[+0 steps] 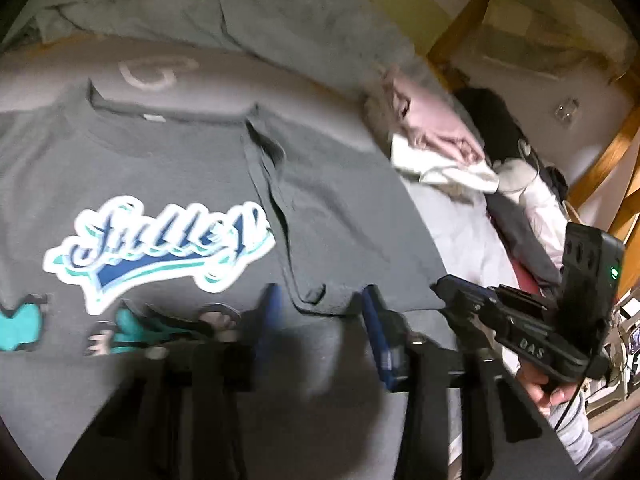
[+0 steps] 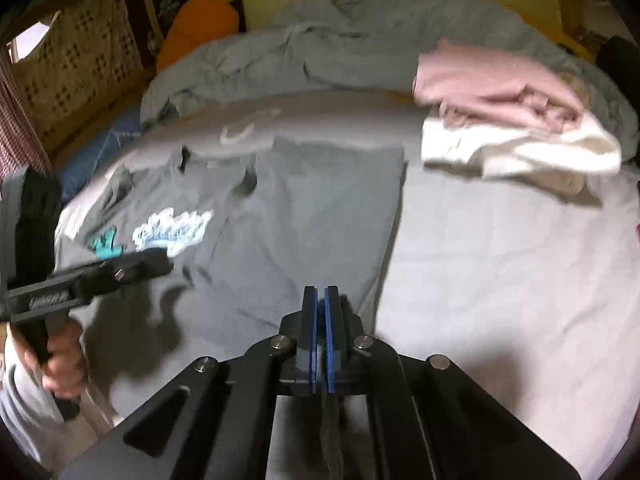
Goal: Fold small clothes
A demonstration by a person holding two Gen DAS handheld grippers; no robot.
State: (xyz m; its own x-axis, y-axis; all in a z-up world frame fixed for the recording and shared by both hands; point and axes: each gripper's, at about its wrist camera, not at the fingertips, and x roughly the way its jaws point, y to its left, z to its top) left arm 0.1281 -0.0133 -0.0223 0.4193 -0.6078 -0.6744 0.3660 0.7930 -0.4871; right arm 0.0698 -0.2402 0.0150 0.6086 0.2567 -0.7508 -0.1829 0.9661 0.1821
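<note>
A grey cotton T-shirt [image 1: 168,176] with a blue-and-white script logo [image 1: 160,248] is seen spread flat, front up, on the bed [image 2: 500,264], over the pale grey bed sheet. Its one side panel is folded inward over the chest, the sleeve hem lying near the bed's near edge.

The left gripper [image 1: 320,312] is held just above that folded hem; its blue-padded jaws stand partly apart, and no pad is seen pressing cloth. In the right wrist view the left gripper [image 2: 160,260] is seen beside the logo, gripped by a hand [image 2: 64,364].

The right gripper [image 2: 320,300] has its blue jaws clenched together. A dark strip hangs below them, but whether cloth is pinched cannot be told. Its tip lies over the shirt's lower edge, where shirt meets bare sheet.

A folded pink garment [image 2: 492,88] sits stacked on a folded white garment [image 2: 520,152] toward the bed's far right corner. A crumpled grey-green blanket [image 2: 340,40] is bunched along the far edge.
</note>
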